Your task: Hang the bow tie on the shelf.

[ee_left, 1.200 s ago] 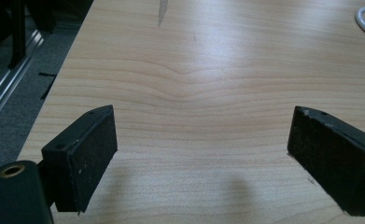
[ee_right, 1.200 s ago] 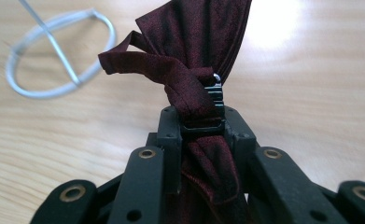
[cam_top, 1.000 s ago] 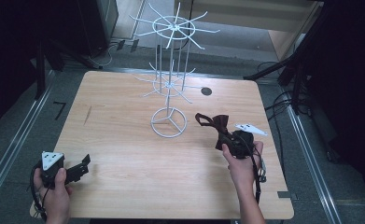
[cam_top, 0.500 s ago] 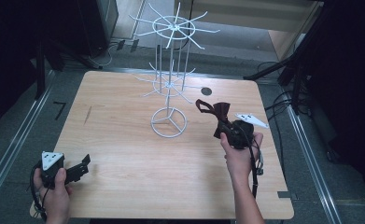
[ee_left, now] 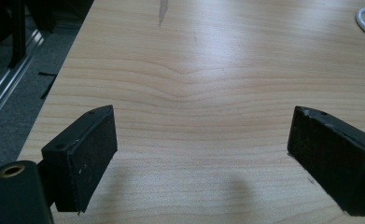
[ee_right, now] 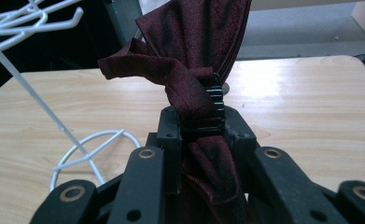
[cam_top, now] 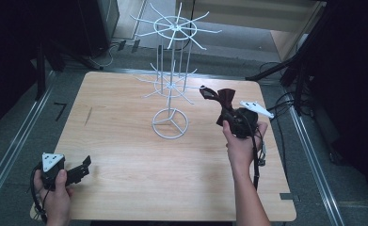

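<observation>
Right hand-held gripper (cam_top: 223, 109): clamped on dark red bow tie (ee_right: 194, 70), wire rack (cam_top: 171, 89) to its left. Left hand-held gripper (ee_left: 203, 154): jaws wide, bare desk (ee_left: 217, 70) ahead.

I count two tongs, one in each of my hands: my left tongs (cam_top: 84, 165) and my right tongs (cam_top: 224, 111). Each has two black jaws, so four jaws in all. There are two hands, my left hand (cam_top: 54, 195) and my right hand (cam_top: 240, 141). There is one dark red bow tie (ee_right: 192, 56), with one black clip on it. One white wire rack (cam_top: 172, 77) stands on one wooden surface (cam_top: 125, 155); the rack has two tiers of hooks and one ring base. I count two grey three-cornered plates, one on each tongs.
</observation>
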A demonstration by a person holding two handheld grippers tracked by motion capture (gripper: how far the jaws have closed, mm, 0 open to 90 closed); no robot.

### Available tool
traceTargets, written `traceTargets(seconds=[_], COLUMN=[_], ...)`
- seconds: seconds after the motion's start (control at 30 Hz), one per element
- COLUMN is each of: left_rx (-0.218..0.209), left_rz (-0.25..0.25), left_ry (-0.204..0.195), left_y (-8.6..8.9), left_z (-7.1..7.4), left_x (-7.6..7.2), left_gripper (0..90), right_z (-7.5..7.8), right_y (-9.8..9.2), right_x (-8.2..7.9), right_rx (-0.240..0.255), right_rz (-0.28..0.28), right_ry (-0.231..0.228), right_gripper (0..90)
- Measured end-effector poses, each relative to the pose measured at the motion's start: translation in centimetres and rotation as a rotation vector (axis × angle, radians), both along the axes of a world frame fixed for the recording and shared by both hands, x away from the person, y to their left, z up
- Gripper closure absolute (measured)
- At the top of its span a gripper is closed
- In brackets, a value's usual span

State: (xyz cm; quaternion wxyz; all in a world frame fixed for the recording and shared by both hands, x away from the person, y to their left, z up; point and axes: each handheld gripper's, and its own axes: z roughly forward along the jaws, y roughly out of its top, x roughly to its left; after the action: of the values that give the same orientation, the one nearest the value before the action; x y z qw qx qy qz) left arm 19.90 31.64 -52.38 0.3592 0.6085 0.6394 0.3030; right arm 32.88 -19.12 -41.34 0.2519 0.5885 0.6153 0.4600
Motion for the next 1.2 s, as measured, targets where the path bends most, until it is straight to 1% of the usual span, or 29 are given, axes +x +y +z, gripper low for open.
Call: traceTargets(seconds=[0.03,0.2,0.3,0.33,0.4,0.47,0.57,0.67,0.77,0.83,0.87,0.9,1.03,1.2], left_rx=[0.0,0.002,0.002,0.003,0.003,0.002,0.003,0.002,0.001,0.001,0.001,0.001,0.004,0.003], left_rz=[0.0,-0.001,-0.001,0.0,0.0,0.0,0.0,-0.001,-0.001,-0.001,-0.001,-0.001,-0.001,-0.001], left_ry=[0.0,0.0,0.0,0.0,0.0,-0.001,-0.001,-0.001,-0.001,0.0,0.0,0.0,0.002,0.002], left_y=[0.0,0.0,0.0,0.0,0.0,0.0,0.0,0.0,0.0,0.0,0.0,0.0,0.0,0.0], left_z=[0.0,0.0,0.0,0.0,0.0,0.0,0.0,0.0,0.0,0.0,0.0,0.0,0.0,0.0], left_x=[0.0,0.0,0.0,0.0,0.0,0.0,0.0,0.0,0.0,0.0,0.0,0.0,0.0,0.0], left_gripper=[9.0,9.0,9.0,9.0,9.0,9.0,9.0,9.0,9.0,9.0,9.0,9.0,9.0,9.0], right_z=[0.1,0.9,1.3,1.7,1.9,2.3,2.6,3.2,3.5,3.8,4.1,4.1,4.5,4.4], right_y=[0.0,0.0,0.0,0.1,0.1,0.1,0.2,0.2,0.1,0.0,-0.1,-0.1,0.3,1.4], right_x=[0.1,0.4,0.4,0.5,0.5,0.5,0.4,0.6,0.6,0.7,0.7,0.7,0.6,0.2], right_rx=[0.0,0.021,0.02,0.029,0.025,0.028,0.032,0.03,0.03,0.027,0.028,0.028,0.03,0.031], right_rz=[-0.002,-0.021,-0.022,-0.017,-0.017,-0.017,-0.018,-0.018,-0.025,-0.031,-0.033,-0.033,-0.013,0.026], right_ry=[0.002,-0.016,-0.025,-0.035,-0.034,-0.046,-0.049,-0.059,-0.062,-0.067,-0.076,-0.076,-0.09,-0.094], right_gripper=[74.1,74.1,74.1,74.1,74.1,74.1,74.1,74.1,74.1,74.1,74.1,74.1,74.1,74.1])
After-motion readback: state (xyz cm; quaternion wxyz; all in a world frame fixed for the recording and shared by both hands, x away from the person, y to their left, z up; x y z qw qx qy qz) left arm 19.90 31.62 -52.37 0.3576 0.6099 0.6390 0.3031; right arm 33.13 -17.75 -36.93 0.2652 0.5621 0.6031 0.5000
